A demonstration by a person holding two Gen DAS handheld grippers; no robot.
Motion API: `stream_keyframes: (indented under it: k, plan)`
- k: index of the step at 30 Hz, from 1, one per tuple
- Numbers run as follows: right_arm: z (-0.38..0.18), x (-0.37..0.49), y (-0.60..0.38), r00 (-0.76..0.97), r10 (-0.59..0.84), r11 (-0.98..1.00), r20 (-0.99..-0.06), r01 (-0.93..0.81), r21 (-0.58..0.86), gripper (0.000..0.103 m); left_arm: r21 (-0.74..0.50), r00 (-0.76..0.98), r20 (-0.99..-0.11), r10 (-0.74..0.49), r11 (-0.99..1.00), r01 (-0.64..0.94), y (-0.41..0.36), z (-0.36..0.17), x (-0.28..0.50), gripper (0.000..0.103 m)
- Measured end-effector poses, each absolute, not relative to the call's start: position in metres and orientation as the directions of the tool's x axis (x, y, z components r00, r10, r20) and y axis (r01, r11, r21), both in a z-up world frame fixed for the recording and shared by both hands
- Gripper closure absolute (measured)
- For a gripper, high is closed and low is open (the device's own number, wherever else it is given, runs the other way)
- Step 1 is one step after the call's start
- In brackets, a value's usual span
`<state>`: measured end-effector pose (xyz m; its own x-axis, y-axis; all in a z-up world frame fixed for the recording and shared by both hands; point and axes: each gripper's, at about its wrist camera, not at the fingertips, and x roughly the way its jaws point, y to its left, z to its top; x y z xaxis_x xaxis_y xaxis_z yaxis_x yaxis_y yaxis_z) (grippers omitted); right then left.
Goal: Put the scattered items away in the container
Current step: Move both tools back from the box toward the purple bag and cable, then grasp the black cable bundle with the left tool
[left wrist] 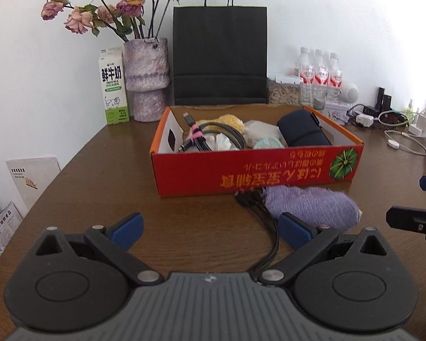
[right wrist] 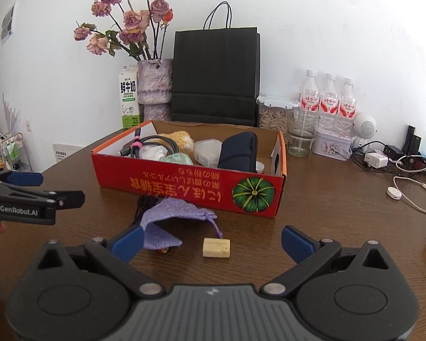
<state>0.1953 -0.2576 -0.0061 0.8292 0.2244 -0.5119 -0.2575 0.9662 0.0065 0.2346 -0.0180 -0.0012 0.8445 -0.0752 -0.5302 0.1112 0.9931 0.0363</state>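
Container: the red cardboard box (right wrist: 184,187) sits mid-bench, open-topped, already holding a coiled cable (right wrist: 153,145), a dark pouch (right wrist: 238,153) and other small goods.
Scattered items: a lilac knitted bag (right wrist: 167,218) lies just in front of the box's near wall; a bundle of black cords (left wrist: 265,221) lies beside and partly under it; a small cream block (right wrist: 216,247) rests on the bench just right of the bag.
Left hand-held gripper (left wrist: 210,228): released, jaws spread wide, nothing between them; the black cords run toward its right finger and the bag lies just beyond it.
Right hand-held gripper (right wrist: 212,241): released too, empty; the cream block lies between its fingers, the bag touches or overlaps its left finger.
Step in hand: a judgement, picking the next loose item, with three left outside the box.
Next move: likely advance the right hand-held gripper so the block sits squarely between its pads, close, lift over the near wall and drop it inside.
Surroundings: a black paper bag (right wrist: 215,76), a vase of dried roses (right wrist: 153,85), a milk carton (right wrist: 128,98) and water bottles (right wrist: 329,99) stand behind on the bench (right wrist: 326,227).
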Motion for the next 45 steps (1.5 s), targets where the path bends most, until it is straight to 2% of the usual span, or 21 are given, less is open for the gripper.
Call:
stream_keyframes:
  k: [7, 10, 12, 15, 23, 25, 27, 33, 45]
  plan:
    - [-0.026, 0.192, -0.258, 0.803, 0.214, 0.967, -0.556, -0.255, 0.004, 0.0, 0.076, 0.794, -0.602, -0.081, 0.984, 0.158, -0.044, -0.032, 0.253, 0.003]
    - [-0.032, 0.195, -0.259, 0.799, 0.203, 0.968, -0.566, -0.25, -0.005, 0.0, 0.069, 0.775, -0.623, -0.105, 0.98, 0.188, -0.053, -0.039, 0.262, 0.013]
    - [-0.035, 0.2, -0.261, 0.794, 0.2, 0.97, -0.574, -0.244, 0.001, 0.0, 0.073, 0.769, -0.631, -0.102, 0.979, 0.19, -0.058, -0.042, 0.267, 0.029]
    - [-0.039, 0.206, -0.263, 0.788, 0.202, 0.97, -0.581, -0.243, 0.007, 0.0, 0.054, 0.762, -0.638, -0.112, 0.98, 0.189, -0.061, -0.044, 0.275, 0.04]
    - [-0.048, 0.219, -0.263, 0.773, 0.218, 0.967, -0.595, -0.253, 0.026, 0.0, 0.006, 0.757, -0.638, -0.137, 0.983, 0.183, -0.063, -0.044, 0.286, 0.055]
    - [-0.049, 0.22, -0.263, 0.771, 0.22, 0.967, -0.598, -0.253, 0.03, 0.0, 0.004, 0.76, -0.635, -0.136, 0.984, 0.179, -0.064, -0.044, 0.288, 0.065]
    - [-0.051, 0.221, -0.263, 0.768, 0.219, 0.967, -0.602, -0.251, 0.032, 0.0, -0.003, 0.761, -0.634, -0.137, 0.984, 0.176, -0.064, -0.043, 0.288, 0.096]
    - [-0.05, 0.221, -0.262, 0.769, 0.219, 0.967, -0.601, -0.252, 0.03, 0.0, -0.033, 0.766, -0.628, -0.138, 0.988, 0.151, -0.059, -0.041, 0.286, 0.098]
    - [-0.024, 0.213, -0.235, 0.793, 0.264, 0.952, -0.549, -0.305, 0.017, 0.0, -0.078, 0.823, -0.553, -0.131, 0.991, 0.105, -0.027, -0.019, 0.269, 0.099]
